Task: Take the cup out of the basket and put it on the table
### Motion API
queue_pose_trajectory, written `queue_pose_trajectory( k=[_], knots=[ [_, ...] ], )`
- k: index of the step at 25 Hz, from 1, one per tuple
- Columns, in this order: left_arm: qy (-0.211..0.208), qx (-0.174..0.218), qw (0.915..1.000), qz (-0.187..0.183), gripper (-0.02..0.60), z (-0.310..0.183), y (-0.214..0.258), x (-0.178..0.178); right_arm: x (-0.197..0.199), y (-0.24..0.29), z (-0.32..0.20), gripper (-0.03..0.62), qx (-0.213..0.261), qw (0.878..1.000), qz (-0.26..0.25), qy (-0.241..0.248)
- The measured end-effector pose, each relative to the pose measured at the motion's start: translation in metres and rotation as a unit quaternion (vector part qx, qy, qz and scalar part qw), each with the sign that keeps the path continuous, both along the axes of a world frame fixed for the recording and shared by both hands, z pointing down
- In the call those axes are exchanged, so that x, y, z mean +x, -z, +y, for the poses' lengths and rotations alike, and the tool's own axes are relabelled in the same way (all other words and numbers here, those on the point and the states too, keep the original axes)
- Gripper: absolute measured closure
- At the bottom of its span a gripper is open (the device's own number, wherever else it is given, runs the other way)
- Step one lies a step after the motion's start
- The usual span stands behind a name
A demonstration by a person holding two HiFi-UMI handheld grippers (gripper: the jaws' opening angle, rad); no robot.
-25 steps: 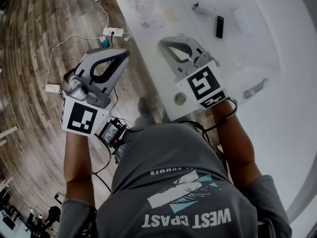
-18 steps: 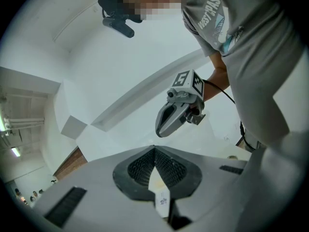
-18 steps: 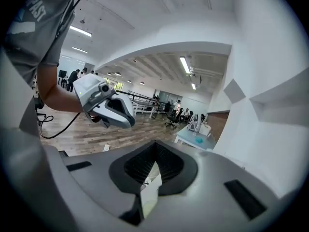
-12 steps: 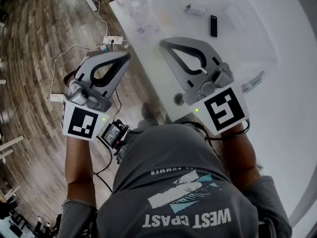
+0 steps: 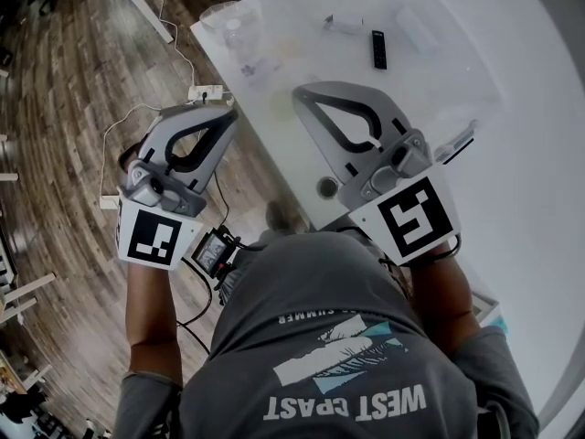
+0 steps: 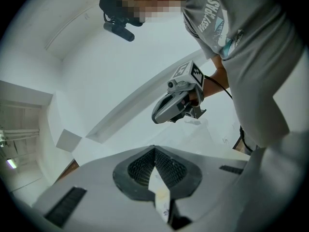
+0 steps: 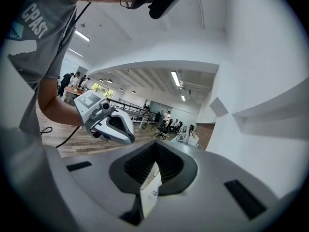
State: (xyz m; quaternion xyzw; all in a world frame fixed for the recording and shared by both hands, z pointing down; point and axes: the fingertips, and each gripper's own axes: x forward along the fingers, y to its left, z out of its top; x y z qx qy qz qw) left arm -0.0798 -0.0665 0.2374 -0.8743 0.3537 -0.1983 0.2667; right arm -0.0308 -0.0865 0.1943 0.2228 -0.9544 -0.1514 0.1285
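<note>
**Both grippers shut and empty, held close to the body at the table's near edge**

Nearest, the left grey two-jaw gripper (image 5: 227, 115) hangs over the wooden plank floor (image 5: 73, 108), just beside the table. The right grey two-jaw gripper (image 5: 300, 92) hangs over the near edge of the white table (image 5: 512, 199). Each has its jaws pressed tip to tip with nothing between them. Farther off, at the table's far left corner, stands a clear round container (image 5: 224, 15), too washed out to tell whether it is cup or basket. A black bar-shaped object (image 5: 377, 49) lies well to its right. This fits arms poised for a reach, or arms drawn back once the cup is down. Either way, I judge a clear, light cup easy to tip and hard to see on white, so slow, clutter-free moves serve best.
</note>
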Motion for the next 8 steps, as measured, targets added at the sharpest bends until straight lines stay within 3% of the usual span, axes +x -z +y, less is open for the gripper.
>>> queue_pose_trajectory(
  k=[8],
  knots=[
    [-0.001,-0.004,1.0,0.005,0.572,-0.002,0.004,0.01,0.016,0.001,-0.002,0.583,0.0,1.0,0.007,-0.011]
  ],
)
